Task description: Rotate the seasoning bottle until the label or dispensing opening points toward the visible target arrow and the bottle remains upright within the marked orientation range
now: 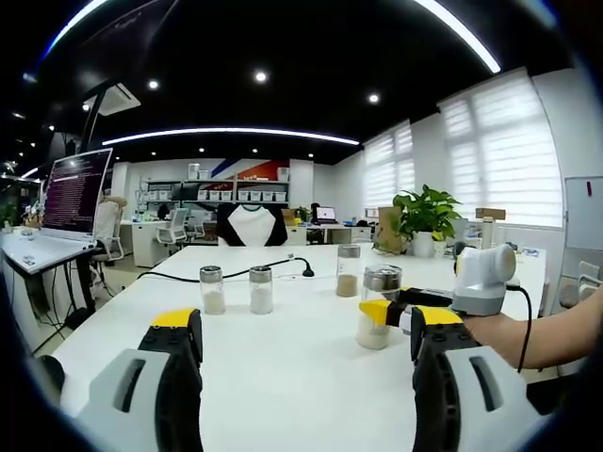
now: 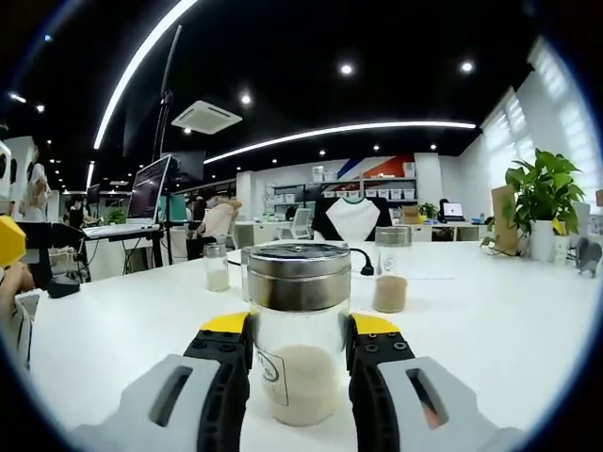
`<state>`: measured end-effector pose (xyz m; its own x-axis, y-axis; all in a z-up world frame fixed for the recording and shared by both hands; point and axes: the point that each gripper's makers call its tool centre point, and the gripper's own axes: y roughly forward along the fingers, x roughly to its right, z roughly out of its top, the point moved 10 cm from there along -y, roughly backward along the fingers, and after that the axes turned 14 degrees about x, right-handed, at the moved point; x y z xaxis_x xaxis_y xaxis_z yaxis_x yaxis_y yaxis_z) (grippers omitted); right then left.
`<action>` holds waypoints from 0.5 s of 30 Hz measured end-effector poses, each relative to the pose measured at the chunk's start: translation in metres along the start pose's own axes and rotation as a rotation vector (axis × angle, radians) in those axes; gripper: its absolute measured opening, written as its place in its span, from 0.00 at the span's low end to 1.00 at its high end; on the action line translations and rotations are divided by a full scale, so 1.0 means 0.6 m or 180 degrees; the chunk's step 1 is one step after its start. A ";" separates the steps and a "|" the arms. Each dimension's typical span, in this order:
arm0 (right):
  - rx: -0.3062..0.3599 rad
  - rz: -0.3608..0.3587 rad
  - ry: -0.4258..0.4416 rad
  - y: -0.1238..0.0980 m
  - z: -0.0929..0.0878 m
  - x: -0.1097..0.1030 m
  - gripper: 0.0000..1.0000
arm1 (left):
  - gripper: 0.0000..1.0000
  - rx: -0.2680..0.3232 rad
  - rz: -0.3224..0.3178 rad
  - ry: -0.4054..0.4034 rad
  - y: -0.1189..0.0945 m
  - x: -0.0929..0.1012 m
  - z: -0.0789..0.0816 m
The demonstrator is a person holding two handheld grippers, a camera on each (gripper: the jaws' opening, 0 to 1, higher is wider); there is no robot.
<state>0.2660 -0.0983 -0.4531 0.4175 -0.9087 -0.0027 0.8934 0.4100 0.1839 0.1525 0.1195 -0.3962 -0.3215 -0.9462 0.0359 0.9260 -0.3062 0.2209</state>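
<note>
**Bottle gripped upright, target arrow not seen**

The right gripper (image 2: 299, 344) has its yellow-tipped jaws closed on the seasoning bottle (image 2: 299, 330), one on each side of the glass below the metal lid (image 2: 299, 275); the left gripper (image 1: 306, 339) hangs apart with jaws open and nothing between them. The bottle stands near the front of the white surface (image 2: 490, 330), its long axis vertical; a label edge shows on its lower left, turned partly away from the right gripper view. I judge the risk to be a tilt or slip on smooth glass if the twist is not kept about that axis; no arrow is visible, so overshooting is likely too. Three other bottles (image 1: 260, 289) stand well apart.
</note>
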 end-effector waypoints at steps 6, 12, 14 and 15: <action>-0.0014 0.0182 0.0014 0.000 0.000 0.006 0.37 | 0.97 -0.0010 -0.0037 0.0008 0.002 0.003 0.000; -0.0020 0.0301 0.0050 0.001 0.000 0.010 0.37 | 0.97 -0.0007 -0.0035 0.0017 0.002 0.003 0.001; -0.0022 0.0340 0.0054 0.001 0.000 0.011 0.37 | 0.97 -0.0005 -0.0029 0.0016 0.002 0.002 0.001; -0.0024 0.0362 0.0058 0.001 -0.001 0.012 0.37 | 0.97 -0.0004 -0.0025 0.0013 0.001 0.002 0.001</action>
<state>0.2698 -0.1044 -0.4532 0.5191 -0.8547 0.0000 0.8413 0.5109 0.1766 0.1528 0.1181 -0.3954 -0.3278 -0.9443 0.0301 0.9237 -0.3137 0.2199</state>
